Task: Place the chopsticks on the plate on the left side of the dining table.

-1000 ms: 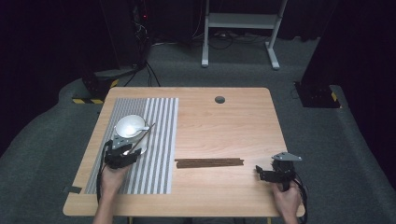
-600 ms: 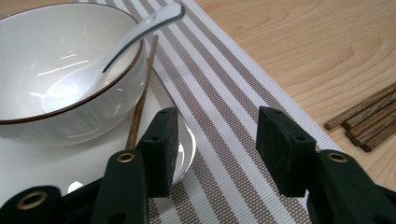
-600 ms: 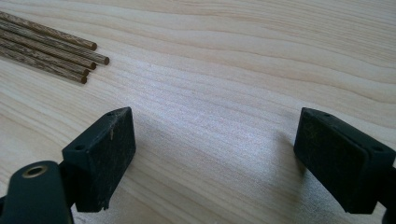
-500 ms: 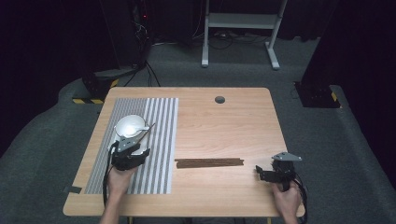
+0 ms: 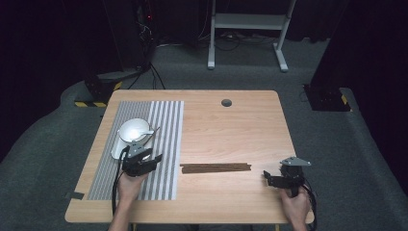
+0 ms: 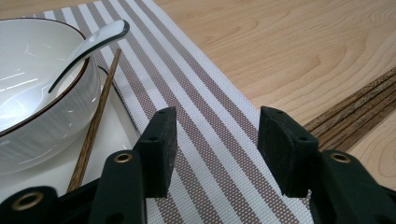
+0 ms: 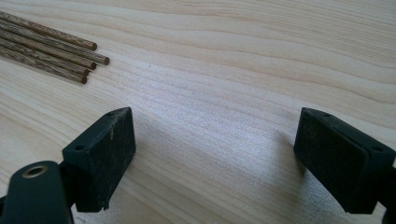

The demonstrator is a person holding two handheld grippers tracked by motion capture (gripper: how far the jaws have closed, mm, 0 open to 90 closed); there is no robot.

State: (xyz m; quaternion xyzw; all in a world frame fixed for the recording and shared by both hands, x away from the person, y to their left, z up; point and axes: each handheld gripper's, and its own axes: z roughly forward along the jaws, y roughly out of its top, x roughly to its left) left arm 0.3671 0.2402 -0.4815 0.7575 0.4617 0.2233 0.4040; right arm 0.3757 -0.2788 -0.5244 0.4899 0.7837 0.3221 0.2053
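A white bowl [image 5: 133, 130] with a white spoon [image 6: 88, 44] in it stands on a white plate [image 5: 117, 150] on the striped placemat [image 5: 163, 144]. One brown chopstick [image 6: 95, 119] lies on the plate against the bowl. My left gripper [image 5: 142, 160] [image 6: 215, 135] hovers over the mat just right of the plate; its jaws have just been opening and stand open with nothing between them. A bundle of several brown chopsticks [image 5: 215, 167] [image 7: 56, 51] lies on the bare wood. My right gripper [image 5: 269, 179] [image 7: 215, 135] rests wide open to the right of the bundle, holding nothing.
The wooden table [image 5: 231, 130] has a round cable hole [image 5: 226, 102] at its far middle. A white frame [image 5: 248, 29] and dark equipment stand on the grey floor beyond the table.
My left gripper has drawn away from the bowl to the right across the placemat. The right gripper and the chopstick bundle have not moved.
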